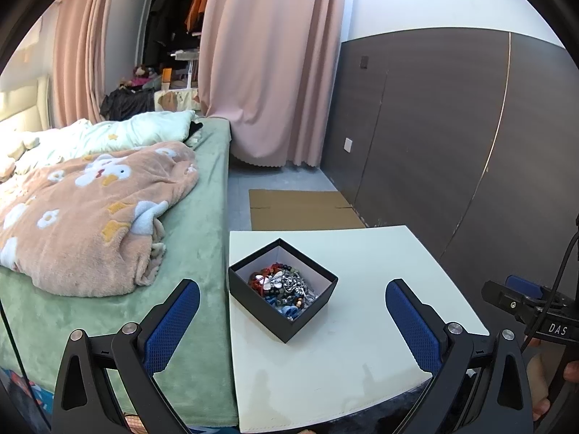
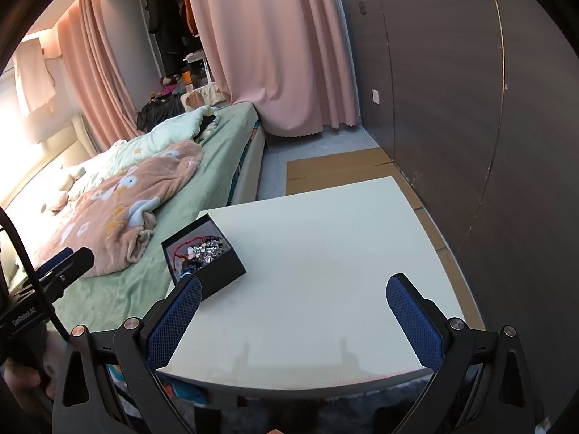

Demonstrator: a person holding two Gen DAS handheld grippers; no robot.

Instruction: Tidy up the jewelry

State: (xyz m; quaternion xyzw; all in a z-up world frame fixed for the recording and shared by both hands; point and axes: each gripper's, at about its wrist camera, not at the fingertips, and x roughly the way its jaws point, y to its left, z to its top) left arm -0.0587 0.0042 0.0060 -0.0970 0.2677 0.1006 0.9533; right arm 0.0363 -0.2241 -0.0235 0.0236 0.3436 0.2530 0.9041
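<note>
1. Bedroom setup: we are working over a small white table [image 1: 362,289] pushed against a green-sheeted bed [image 1: 195,238], dark wall panel on the right.
2. We are holding the left gripper [image 1: 292,311] low over the table's near edge, jaws spread wide, nothing between the blue pads.
3. We are holding the right gripper [image 2: 294,307] the same way: wide open and empty, hovering above bare tabletop.
4. The black box [image 1: 286,320] is sitting on the table's left part, close to the bed-side edge, open on top, turned corner-on to us.
5. Jewelry [image 1: 284,289] is lying heaped inside the box: mixed beads, silver chain, a red cord, tangled together. We are not seeing any loose pieces on the table.
6. Key relation: the box is lying dead ahead of the left gripper, between its finger lines; from the right gripper it is lying ahead and left, just past the left finger [image 2: 173,322]. We are judging the left one better lined up.
7. Stage: everything in one box fits both pieces already gathered and a heap waiting for sorting; we are not calling it.
8. Farther back: flat cardboard [image 1: 304,208] on the floor, then pink curtains [image 1: 267,65] and hanging clothes.
</note>
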